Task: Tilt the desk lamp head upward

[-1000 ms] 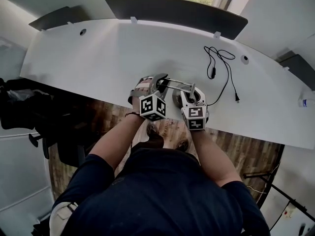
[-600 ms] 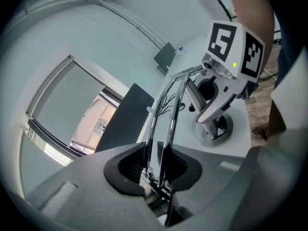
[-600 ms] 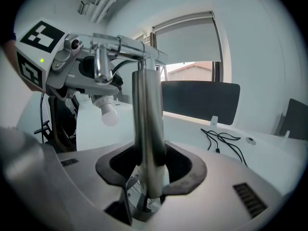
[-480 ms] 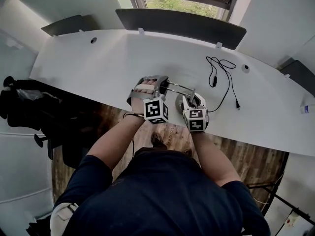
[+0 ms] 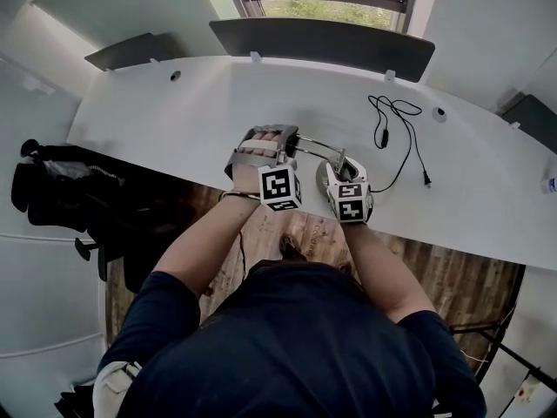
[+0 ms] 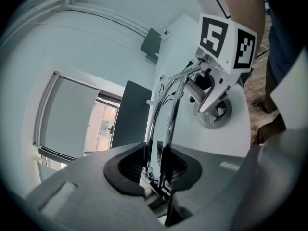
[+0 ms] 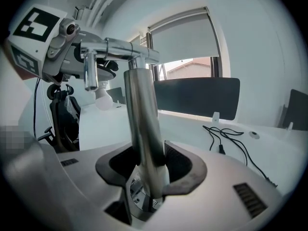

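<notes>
A chrome desk lamp stands near the front edge of the white desk (image 5: 174, 111). My right gripper (image 5: 345, 174) (image 7: 147, 170) is shut on the lamp's upright post (image 7: 142, 119), just above the round base (image 6: 211, 115). The twin-rod arm (image 5: 315, 149) (image 6: 168, 114) runs left from the post's top. My left gripper (image 5: 265, 146) (image 6: 155, 166) is shut on those rods at their far end. Below that end, in the right gripper view, hang the dark lamp head (image 7: 103, 65) and its white bulb (image 7: 103, 97).
A black cable (image 5: 396, 124) (image 7: 231, 138) lies loose on the desk right of the lamp. Dark divider panels (image 5: 322, 35) line the desk's back edge under a window. A black chair (image 5: 52, 185) stands at the left over the wood floor.
My left gripper has rolled and risen a little with the arm's end in its hold. The right gripper stays on the post.
</notes>
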A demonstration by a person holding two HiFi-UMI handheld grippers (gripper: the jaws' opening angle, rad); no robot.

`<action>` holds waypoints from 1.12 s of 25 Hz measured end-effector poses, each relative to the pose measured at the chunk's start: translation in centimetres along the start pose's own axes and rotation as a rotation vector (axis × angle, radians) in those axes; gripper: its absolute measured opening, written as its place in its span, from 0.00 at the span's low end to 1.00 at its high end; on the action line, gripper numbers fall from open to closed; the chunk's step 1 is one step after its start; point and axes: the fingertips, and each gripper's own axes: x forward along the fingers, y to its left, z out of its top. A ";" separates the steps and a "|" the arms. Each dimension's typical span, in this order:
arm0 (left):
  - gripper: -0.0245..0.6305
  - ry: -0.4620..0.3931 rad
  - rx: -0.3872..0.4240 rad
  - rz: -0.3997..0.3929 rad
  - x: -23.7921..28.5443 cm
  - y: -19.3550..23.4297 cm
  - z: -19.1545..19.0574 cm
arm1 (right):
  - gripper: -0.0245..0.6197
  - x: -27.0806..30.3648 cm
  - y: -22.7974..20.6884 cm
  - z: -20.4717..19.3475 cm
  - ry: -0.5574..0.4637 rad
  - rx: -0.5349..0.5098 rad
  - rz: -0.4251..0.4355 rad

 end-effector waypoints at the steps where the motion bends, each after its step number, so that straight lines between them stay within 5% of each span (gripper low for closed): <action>1: 0.15 0.007 0.012 -0.001 -0.1 0.1 0.1 | 0.30 0.0 0.0 -0.1 0.003 0.003 0.004; 28: 0.18 0.183 0.330 -0.102 -2.3 2.3 2.3 | 0.30 0.3 -0.2 -0.6 0.001 0.034 0.027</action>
